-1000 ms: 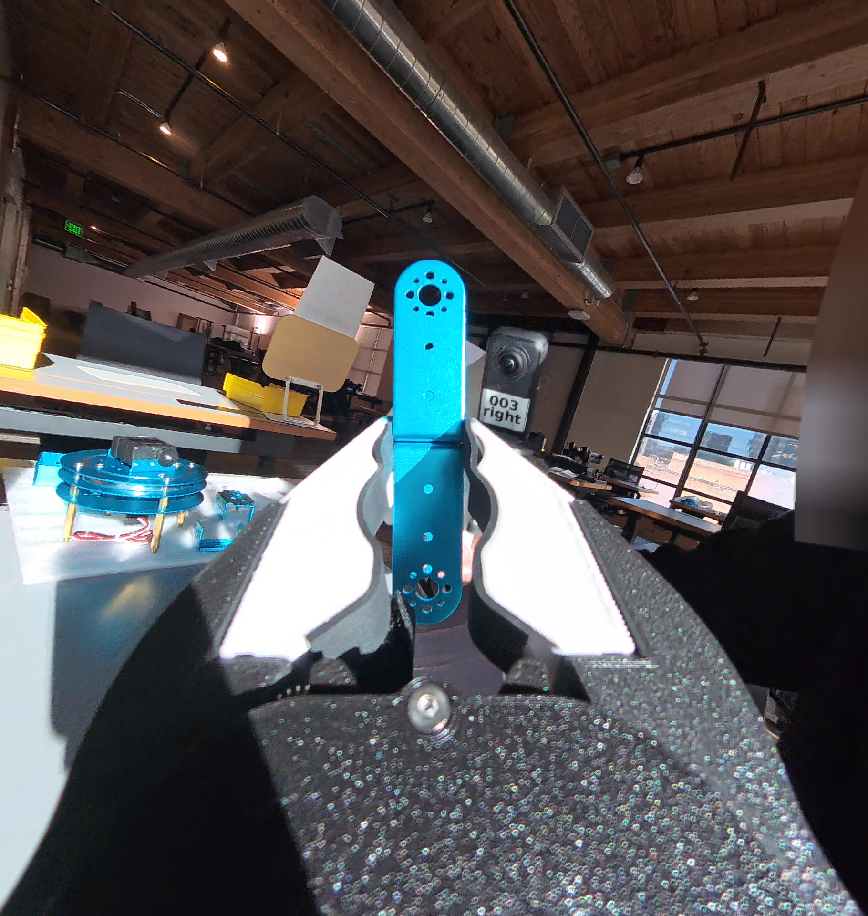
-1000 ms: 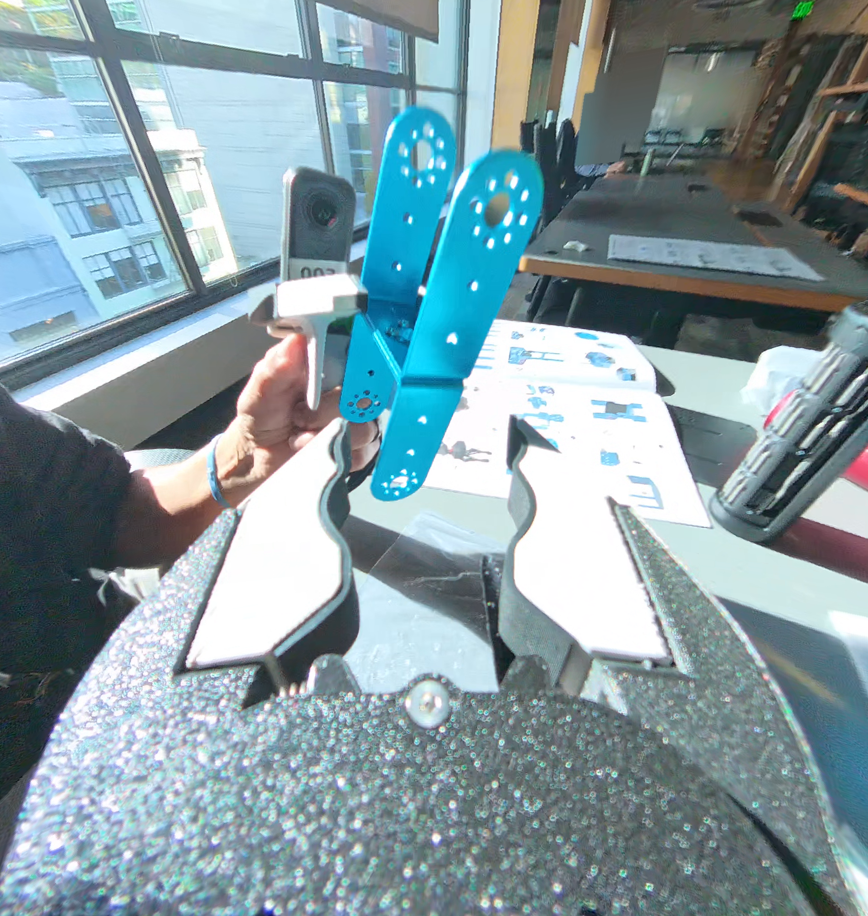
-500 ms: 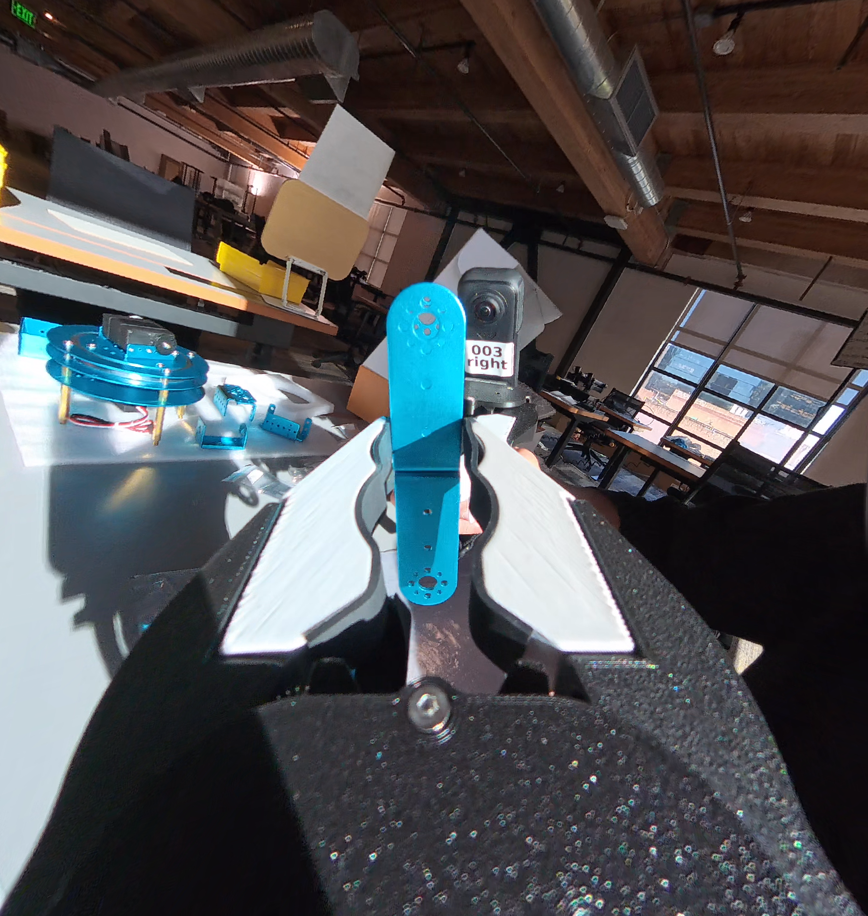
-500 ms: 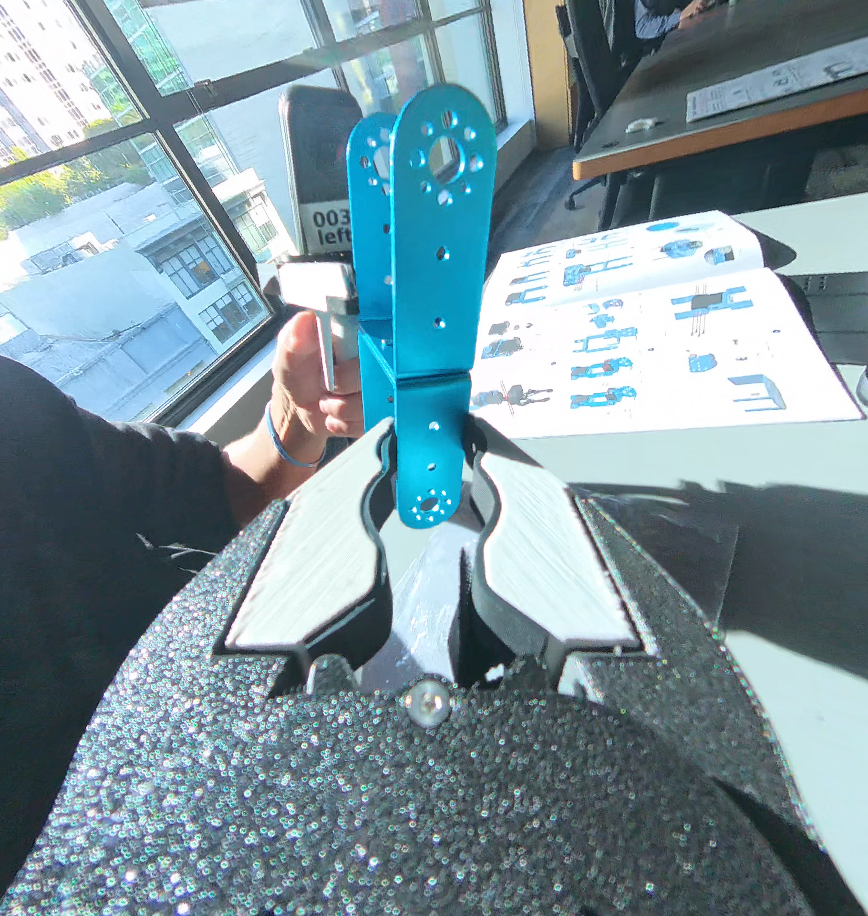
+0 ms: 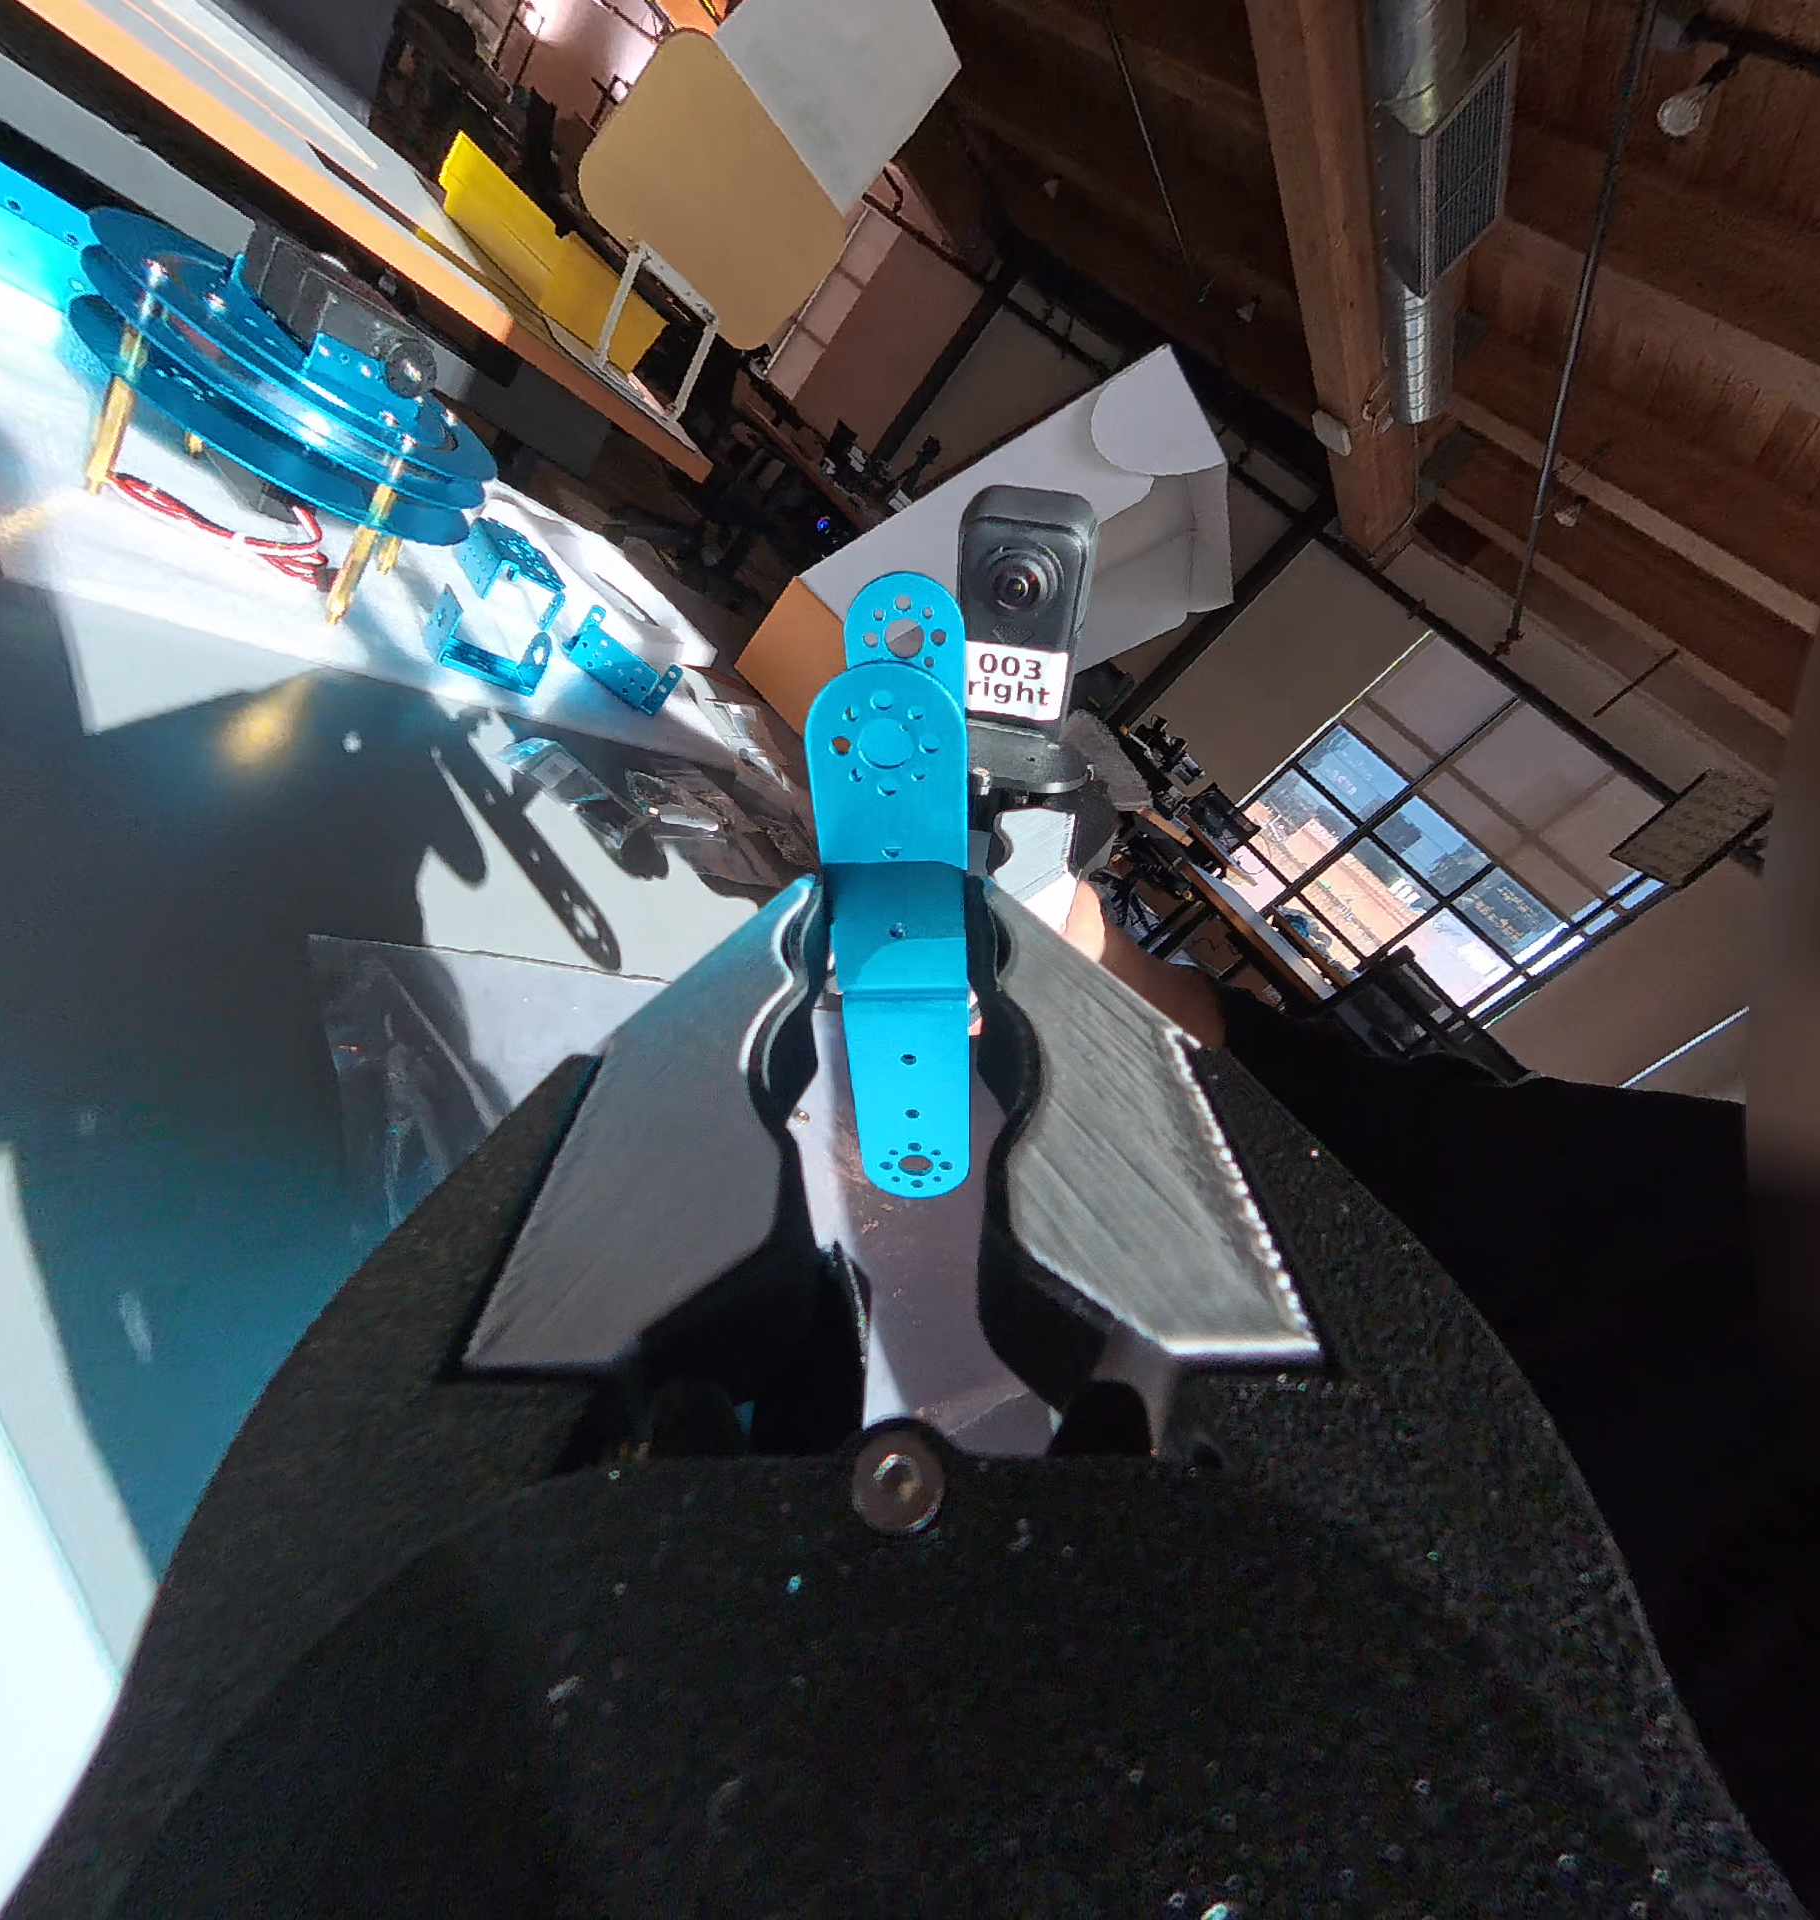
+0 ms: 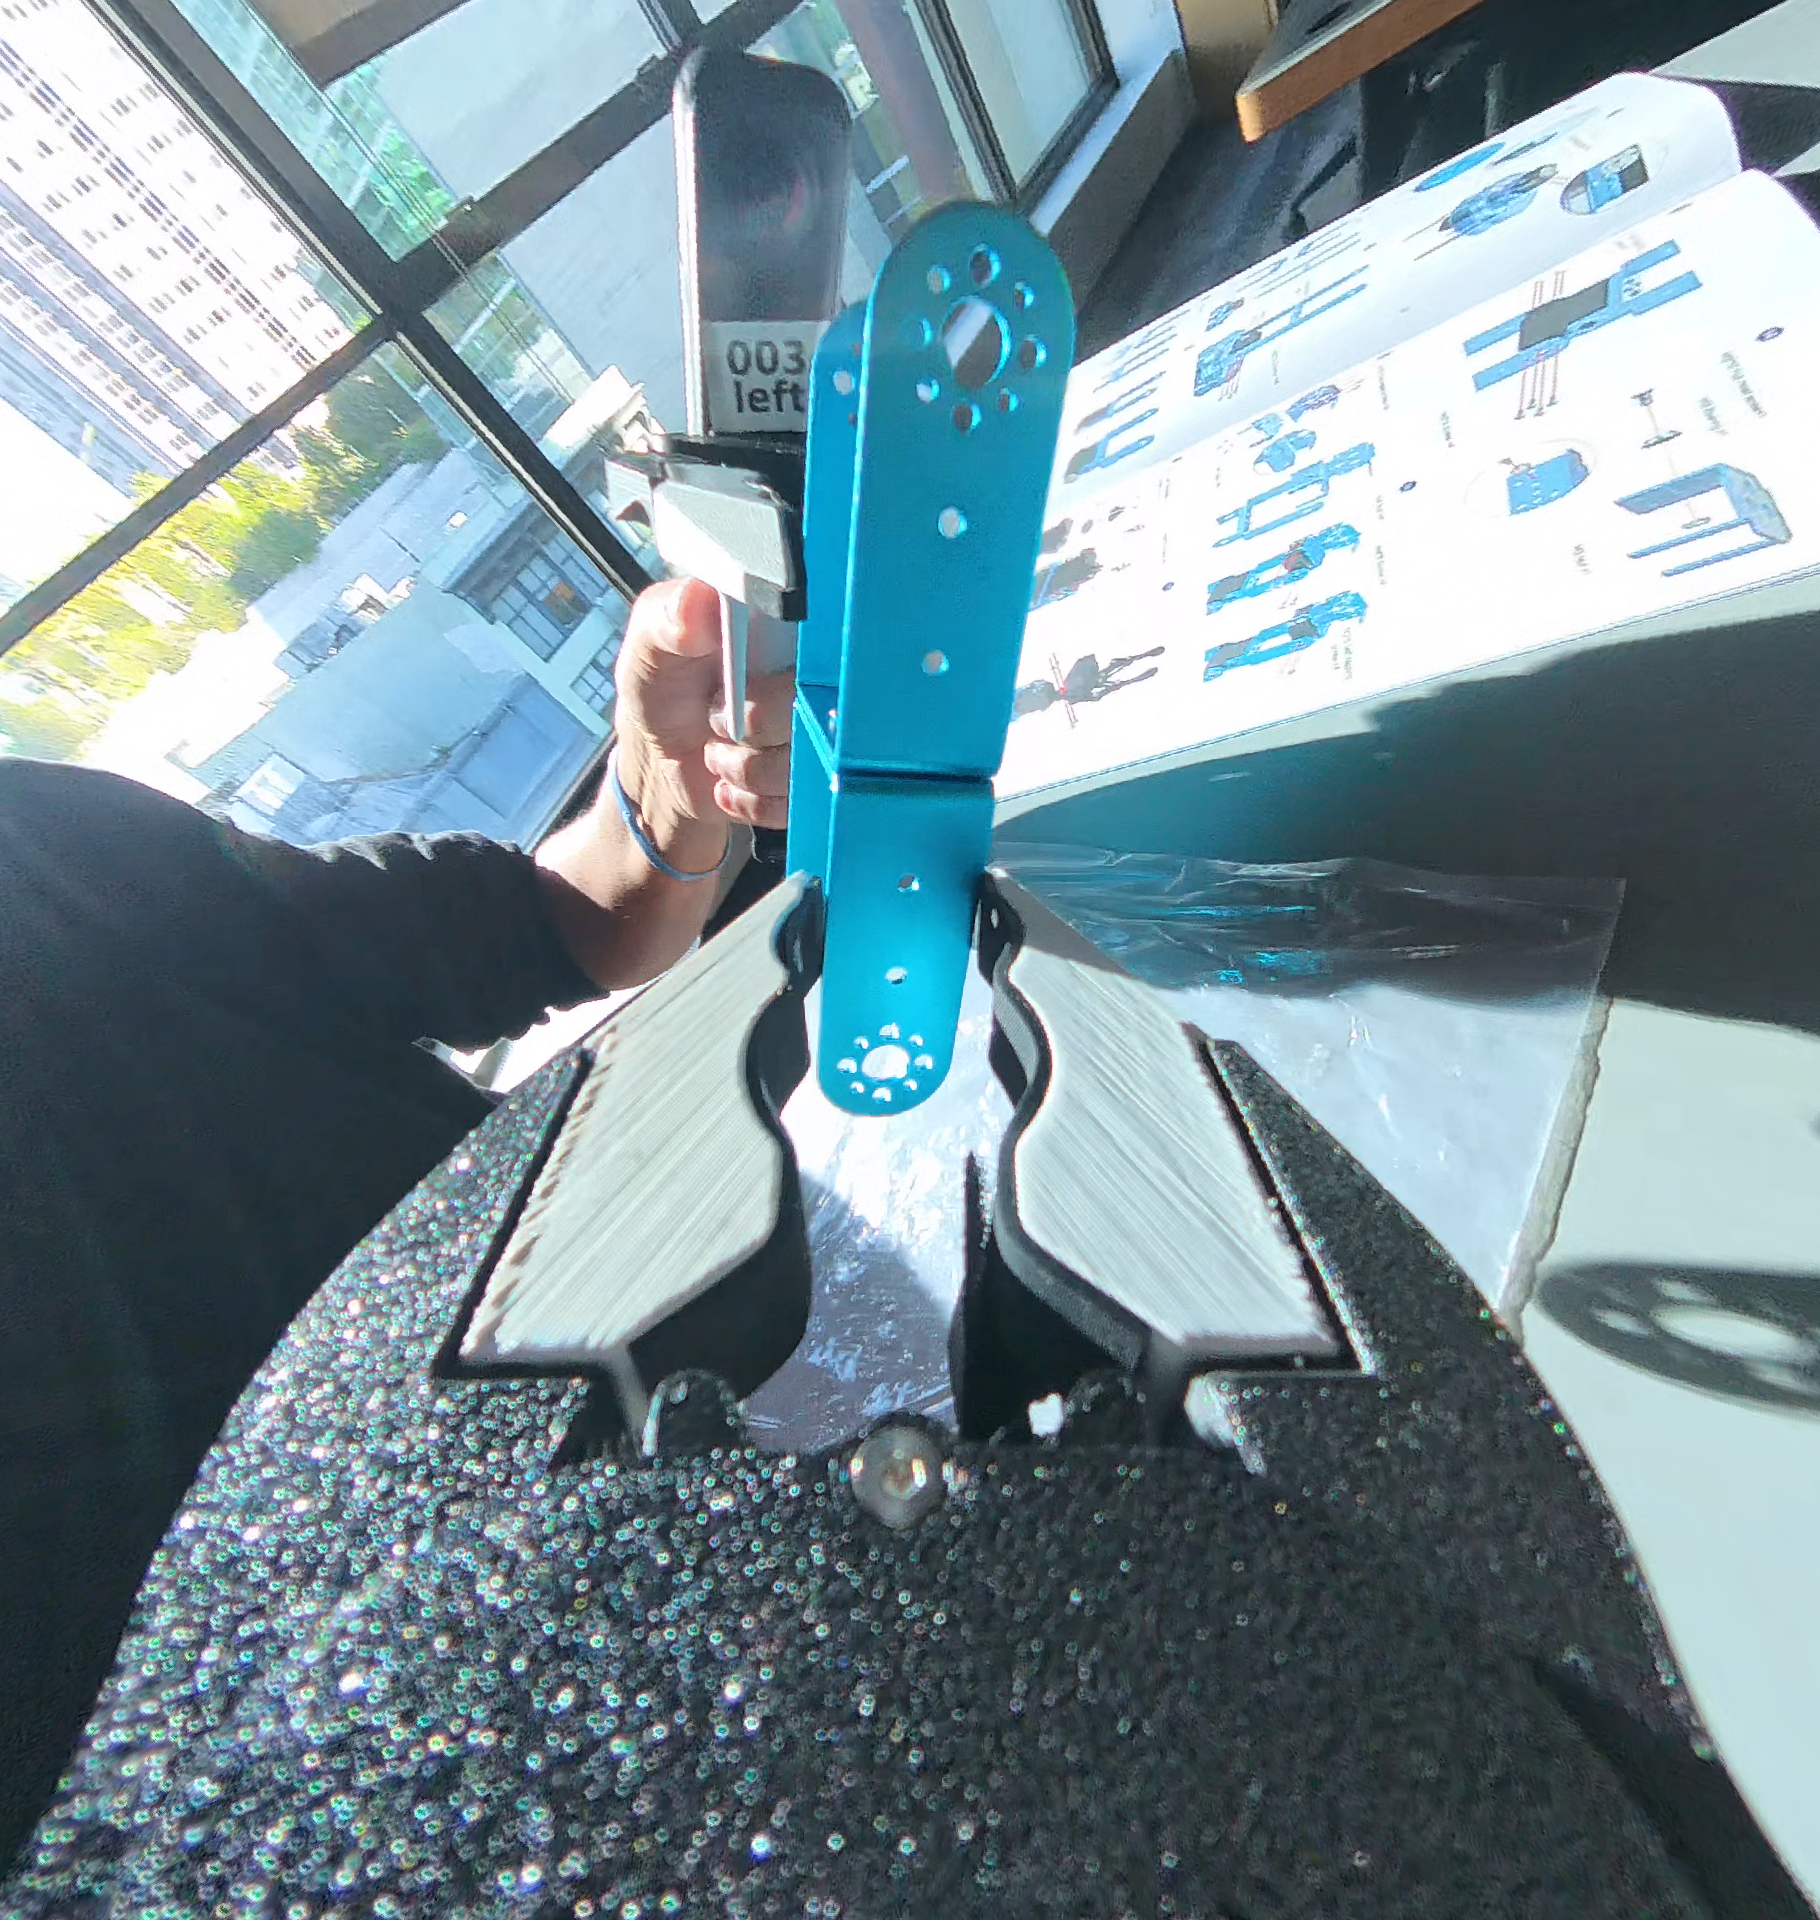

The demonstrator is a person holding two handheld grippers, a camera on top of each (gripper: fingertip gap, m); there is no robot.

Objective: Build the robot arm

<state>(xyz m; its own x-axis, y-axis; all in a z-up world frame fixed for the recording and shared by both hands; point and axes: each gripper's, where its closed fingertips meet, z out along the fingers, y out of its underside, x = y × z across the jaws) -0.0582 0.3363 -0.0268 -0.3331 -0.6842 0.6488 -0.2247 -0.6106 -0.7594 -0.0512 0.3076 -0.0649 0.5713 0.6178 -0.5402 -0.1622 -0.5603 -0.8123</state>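
bracket [image 6: 911,665]: blue anodised metal, smooth satin sheen
right hand-held gripper [image 6: 901,914]: body black, rough and glittery; fingers [image 6: 657,1174] pale, ribbed
bag [image 6: 1321,956]: clear glossy plastic, crinkled
booklet [image 6: 1405,395]: white printed paper, matt
tabletop [image 5: 210,831]: smooth, slightly glossy grey

A: Surface?
B: Pale table [image 5: 210,831]. Far left, blue round disc assembly [image 5: 282,384] on brass standoffs, small blue brackets [image 5: 511,623] just beside it.
A: Right wrist view?
B: Open instruction booklet [image 6: 1457,436] far right, clear plastic bag [image 6: 1332,997] nearer, flat.
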